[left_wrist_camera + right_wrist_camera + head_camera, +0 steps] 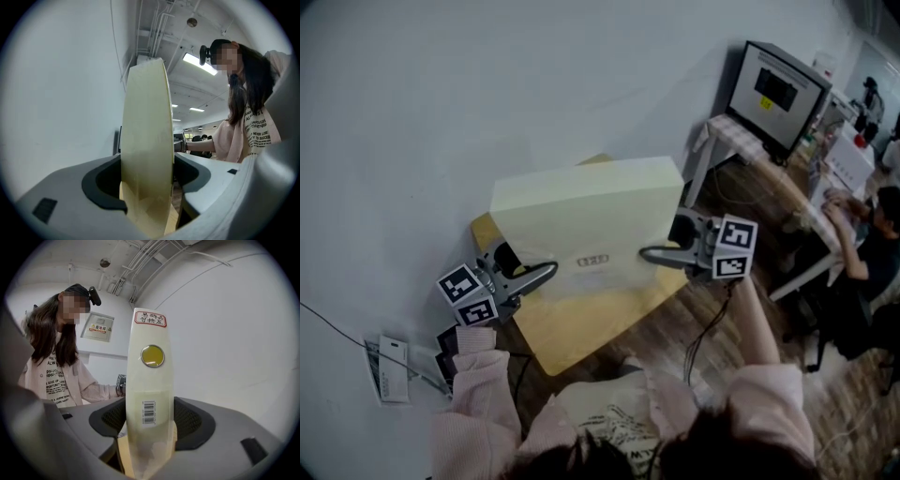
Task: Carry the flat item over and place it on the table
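Two-handed hold on a flat box (591, 217), pale yellow, standing upright on its long edge between two hand-held grippers. The left gripper (546, 272) takes the box's left end and the right gripper (652, 253) its right end; both point level and inward, toward one another.

Left gripper view: the left fingers (101, 183) are clamped on the thin end of the box, one dark pad against each broad face.

Right gripper view: the right fingers (193, 420) grip the opposite end in the same way. A barcode label (148, 407) sits on that end level with the fingers. A round yellow sticker (153, 356) and a red-bordered label (150, 318) lie above them.

A small wooden bench (581, 333) lies below the fingers and the box. Whether the box's lower edge touches it cannot be told. A white wall (441, 112) stands beyond the box.
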Demonstrator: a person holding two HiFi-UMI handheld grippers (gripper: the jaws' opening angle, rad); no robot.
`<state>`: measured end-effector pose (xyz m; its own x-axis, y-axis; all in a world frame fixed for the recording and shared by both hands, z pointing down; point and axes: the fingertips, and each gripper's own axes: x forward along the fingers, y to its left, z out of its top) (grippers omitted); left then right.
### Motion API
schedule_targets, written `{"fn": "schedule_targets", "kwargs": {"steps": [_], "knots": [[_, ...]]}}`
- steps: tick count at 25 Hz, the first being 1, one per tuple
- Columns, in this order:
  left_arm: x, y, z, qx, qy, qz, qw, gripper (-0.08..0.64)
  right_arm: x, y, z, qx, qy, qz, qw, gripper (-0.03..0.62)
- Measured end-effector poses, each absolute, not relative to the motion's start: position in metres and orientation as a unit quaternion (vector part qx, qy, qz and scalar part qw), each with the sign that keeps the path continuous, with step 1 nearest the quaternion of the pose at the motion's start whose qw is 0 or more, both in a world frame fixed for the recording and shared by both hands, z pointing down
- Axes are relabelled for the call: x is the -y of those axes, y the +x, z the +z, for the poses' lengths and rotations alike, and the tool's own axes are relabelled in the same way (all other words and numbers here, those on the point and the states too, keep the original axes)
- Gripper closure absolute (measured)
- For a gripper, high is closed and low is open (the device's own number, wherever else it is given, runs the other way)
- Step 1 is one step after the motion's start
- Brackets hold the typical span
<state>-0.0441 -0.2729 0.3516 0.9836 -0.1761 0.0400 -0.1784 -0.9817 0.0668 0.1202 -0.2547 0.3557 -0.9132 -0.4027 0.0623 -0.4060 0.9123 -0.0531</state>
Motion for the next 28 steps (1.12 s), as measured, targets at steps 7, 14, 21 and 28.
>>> {"fn": "schedule_targets", "kwargs": {"steps": [7,14,21,28], "knots": [[0.29,-0.028,0.363,0.124,0.991,0.033,0.043,0.233,0.284,0.137,0.37,0.984,0.172,0.035,0.041,0.296],[0.303,-0.018,0.382,0.149,0.986,0.049,0.053,0.233,0.305,0.145,0.388,0.987,0.145,0.035,0.054,0.295],[0.309,-0.011,0.403,0.168,0.982,0.061,0.064,0.232,0.317,0.151,0.407,0.988,0.132,0.037,0.063,0.295],[0.32,-0.012,0.429,0.18,0.978,0.071,0.077,0.23,0.331,0.148,0.43,0.988,0.126,0.043,0.076,0.295]]}}
